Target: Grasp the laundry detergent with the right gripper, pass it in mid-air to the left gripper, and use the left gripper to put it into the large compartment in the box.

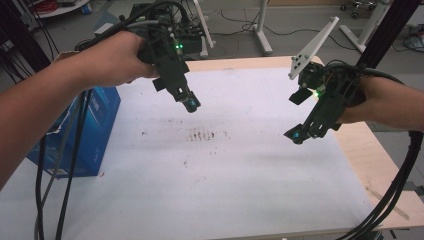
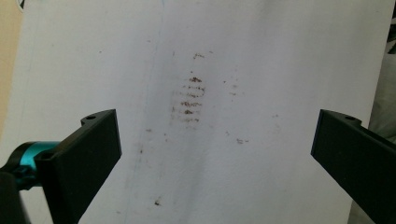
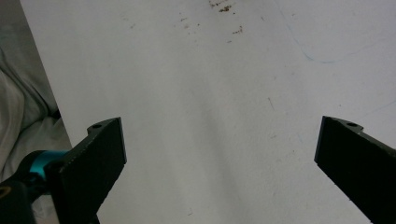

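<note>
High view: 2 hands hold 2 claws above a worktop [image 1: 380,170] covered by a white sheet [image 1: 225,185]. The left claw [image 1: 191,104] hangs over the far middle of the sheet, tilted down toward the centre. The right claw [image 1: 296,136] hangs near the right edge, also tilted down and inward, with a grey plate [image 1: 312,47] on top. Neither touches the sheet. Between them, near the sheet's centre, lies a patch of brown smudges [image 1: 202,134], closer to the left claw.

A blue box [image 1: 92,130] stands at the left edge, well apart from both claws, with black cables [image 1: 65,190] hanging in front of it.

Left gripper view: the left claw [image 2: 215,140] has its jaws spread wide with nothing between them, and the smudges [image 2: 190,99] lie on the sheet beyond the gap.

Right gripper view: the right claw [image 3: 219,149] is likewise spread wide and holds nothing; bare sheet shows between the jaws, with a few smudges [image 3: 226,9] at the top edge.
</note>
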Tool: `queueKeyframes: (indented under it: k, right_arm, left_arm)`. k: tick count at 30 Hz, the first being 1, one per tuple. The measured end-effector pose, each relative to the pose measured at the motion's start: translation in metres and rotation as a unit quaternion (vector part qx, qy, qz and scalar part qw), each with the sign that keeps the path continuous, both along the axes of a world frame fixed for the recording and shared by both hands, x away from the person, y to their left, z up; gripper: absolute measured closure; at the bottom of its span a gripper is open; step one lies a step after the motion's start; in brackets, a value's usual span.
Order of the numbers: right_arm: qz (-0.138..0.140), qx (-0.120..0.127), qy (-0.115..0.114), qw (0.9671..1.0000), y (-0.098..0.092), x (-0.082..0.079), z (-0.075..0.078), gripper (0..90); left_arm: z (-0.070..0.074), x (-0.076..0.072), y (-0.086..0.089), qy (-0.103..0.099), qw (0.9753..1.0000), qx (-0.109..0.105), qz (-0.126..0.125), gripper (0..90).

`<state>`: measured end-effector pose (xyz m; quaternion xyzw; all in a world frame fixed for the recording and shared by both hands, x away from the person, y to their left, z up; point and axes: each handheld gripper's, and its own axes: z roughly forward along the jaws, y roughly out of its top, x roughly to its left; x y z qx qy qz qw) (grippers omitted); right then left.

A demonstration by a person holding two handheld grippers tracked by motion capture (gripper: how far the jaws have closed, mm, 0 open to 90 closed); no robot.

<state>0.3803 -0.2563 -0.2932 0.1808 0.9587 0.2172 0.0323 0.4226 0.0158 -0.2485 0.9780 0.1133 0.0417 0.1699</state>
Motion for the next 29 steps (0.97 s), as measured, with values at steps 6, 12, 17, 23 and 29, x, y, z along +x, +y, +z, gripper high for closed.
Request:
queueKeyframes:
  k: [6,12,17,23,29]
  right_arm:
    - [0.002,0.001,0.001,1.0,0.001,0.002,-0.001,1.4]
    - [0.004,-0.001,0.001,1.0,0.002,0.002,-0.002,1.4]
    - [0.004,-0.001,0.0,1.0,0.002,0.002,-0.002,1.4]
    - [0.002,0.0,0.0,1.0,0.002,0.0,-0.001,1.4]
    - [0.002,0.003,-0.001,1.0,0.001,-0.001,-0.003,1.4]
  left_arm:
    - [-0.009,0.0,-0.003,0.009,1.0,0.002,-0.001,1.6]
    - [-0.013,0.0,-0.004,0.013,0.9999,0.001,0.0,1.6]
    - [-0.013,0.0,-0.005,0.015,0.9999,0.002,0.0,1.6]
    - [-0.014,-0.001,-0.006,0.017,0.9999,0.001,-0.001,1.6]
    - [-0.015,0.0,-0.004,0.016,0.9999,0.0,0.002,1.6]
